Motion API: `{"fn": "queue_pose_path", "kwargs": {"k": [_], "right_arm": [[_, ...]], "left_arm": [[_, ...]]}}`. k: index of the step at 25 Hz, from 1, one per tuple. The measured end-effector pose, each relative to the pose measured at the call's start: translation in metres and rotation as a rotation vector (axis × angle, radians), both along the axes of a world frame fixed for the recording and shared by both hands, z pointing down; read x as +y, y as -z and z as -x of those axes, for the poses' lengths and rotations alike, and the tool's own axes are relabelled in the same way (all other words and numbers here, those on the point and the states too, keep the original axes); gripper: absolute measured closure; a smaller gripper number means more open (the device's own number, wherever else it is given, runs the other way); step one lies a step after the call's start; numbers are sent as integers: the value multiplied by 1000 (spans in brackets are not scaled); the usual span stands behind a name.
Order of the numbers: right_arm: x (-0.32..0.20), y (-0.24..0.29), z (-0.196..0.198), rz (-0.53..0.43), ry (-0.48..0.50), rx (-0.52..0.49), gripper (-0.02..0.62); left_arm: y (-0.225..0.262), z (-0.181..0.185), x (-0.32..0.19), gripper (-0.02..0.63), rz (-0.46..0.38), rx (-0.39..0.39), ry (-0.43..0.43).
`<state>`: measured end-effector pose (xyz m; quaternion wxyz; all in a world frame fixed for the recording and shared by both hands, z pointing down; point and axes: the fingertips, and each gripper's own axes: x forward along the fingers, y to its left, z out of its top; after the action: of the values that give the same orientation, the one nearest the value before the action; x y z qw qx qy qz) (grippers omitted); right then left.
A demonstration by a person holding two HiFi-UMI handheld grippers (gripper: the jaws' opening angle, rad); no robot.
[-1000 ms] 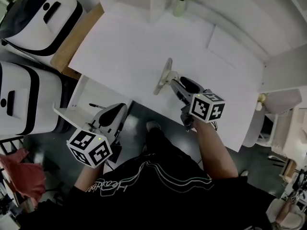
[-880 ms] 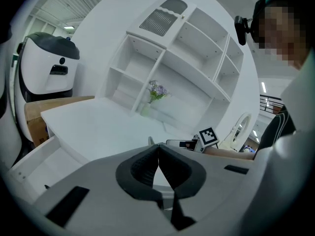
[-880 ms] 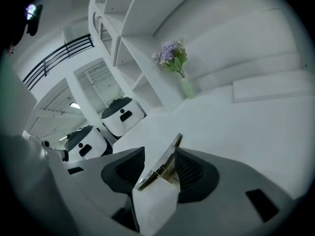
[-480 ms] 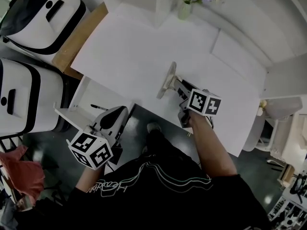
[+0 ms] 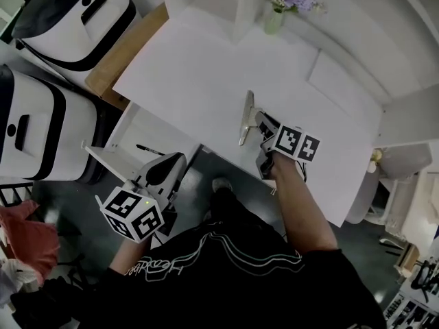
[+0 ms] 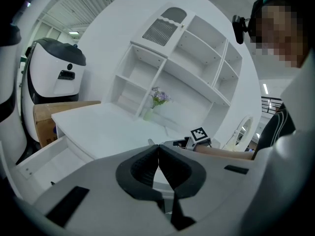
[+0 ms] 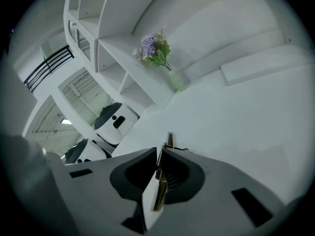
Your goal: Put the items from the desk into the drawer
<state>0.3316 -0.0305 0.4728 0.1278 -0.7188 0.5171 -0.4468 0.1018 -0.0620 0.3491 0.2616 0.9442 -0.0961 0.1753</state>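
Note:
My right gripper [image 5: 262, 126] is shut on a thin white book with a gold edge [image 5: 245, 118], held on its edge over the desk's [image 5: 199, 67] near side. The right gripper view shows the book [image 7: 156, 183] clamped between the jaws of the right gripper [image 7: 161, 150]. My left gripper [image 5: 171, 163] is shut and holds nothing, hanging in front of the open white drawer [image 5: 116, 157]. A black pen [image 5: 149, 149] lies inside the drawer. In the left gripper view the left gripper [image 6: 158, 149] has its jaws pressed together, and the drawer [image 6: 47, 157] lies to the left.
A vase of purple flowers [image 5: 283, 0] stands at the desk's back by the shelf unit [image 6: 172, 68]. A flat white slab [image 5: 341, 81] lies at the back right. Two white-and-black machines [image 5: 65, 12] and a cardboard box [image 5: 132, 52] stand left of the desk.
The right gripper has drawn in a little with the book, which now stands more upright. The left gripper has hardly moved. The head view has shifted slightly.

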Motion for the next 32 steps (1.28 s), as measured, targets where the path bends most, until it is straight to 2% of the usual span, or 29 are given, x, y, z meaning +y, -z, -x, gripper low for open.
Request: {"fn": "queue_pose_path", "kwargs": {"k": [8, 14, 20, 27, 32], "right_arm": [[-9, 46, 40, -36, 144, 182, 548], [-36, 80, 121, -134, 298, 197, 548], [-70, 106, 214, -198, 486, 216, 548], [-109, 103, 301, -217, 699, 243, 549], [-137, 70, 339, -169, 789, 231, 549]], "left_arm": [[17, 53, 2, 584, -25, 20, 104], [17, 111, -2, 586, -20, 8, 216], [16, 175, -12, 585, -21, 30, 330], [8, 232, -25, 585, -4, 21, 479], [-2, 261, -34, 586, 18, -1, 555]]}}
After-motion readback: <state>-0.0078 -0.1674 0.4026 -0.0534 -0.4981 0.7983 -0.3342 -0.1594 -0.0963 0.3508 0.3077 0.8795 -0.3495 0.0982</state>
